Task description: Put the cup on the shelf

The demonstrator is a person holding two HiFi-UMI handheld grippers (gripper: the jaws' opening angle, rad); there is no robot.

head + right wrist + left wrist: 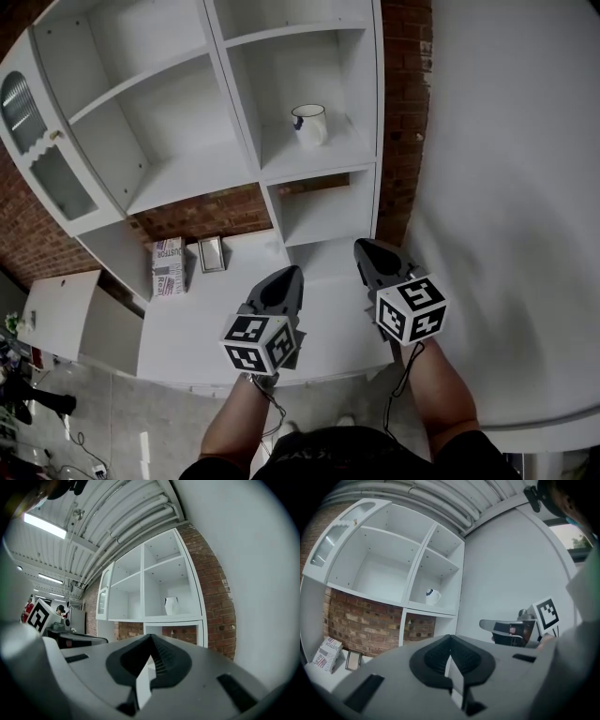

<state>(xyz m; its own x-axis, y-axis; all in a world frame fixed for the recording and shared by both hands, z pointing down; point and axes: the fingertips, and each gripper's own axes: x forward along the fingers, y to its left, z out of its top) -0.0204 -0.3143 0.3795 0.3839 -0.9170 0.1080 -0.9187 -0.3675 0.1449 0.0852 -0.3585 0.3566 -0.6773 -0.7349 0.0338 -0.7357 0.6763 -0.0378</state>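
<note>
the cup (309, 124) stands upright in a shelf (319, 161) compartment at upper centre of the frame, well apart from me. my left claw (284, 281) and right claw (370, 253), lower centre, are both clenched on nothing. the job looks done; a careless reach into that compartment could tip the cup.

We're in a big workshop-style hall with one corner dressed up like a home. A white shelf unit (187, 173) stands against a brick wall (211, 214). Overhead runs a ribbed metal ceiling (56, 550) with pipes (136, 520) and a strip light (44, 526). Cables (80, 441) trail across the tiled floor (141, 412).
</note>
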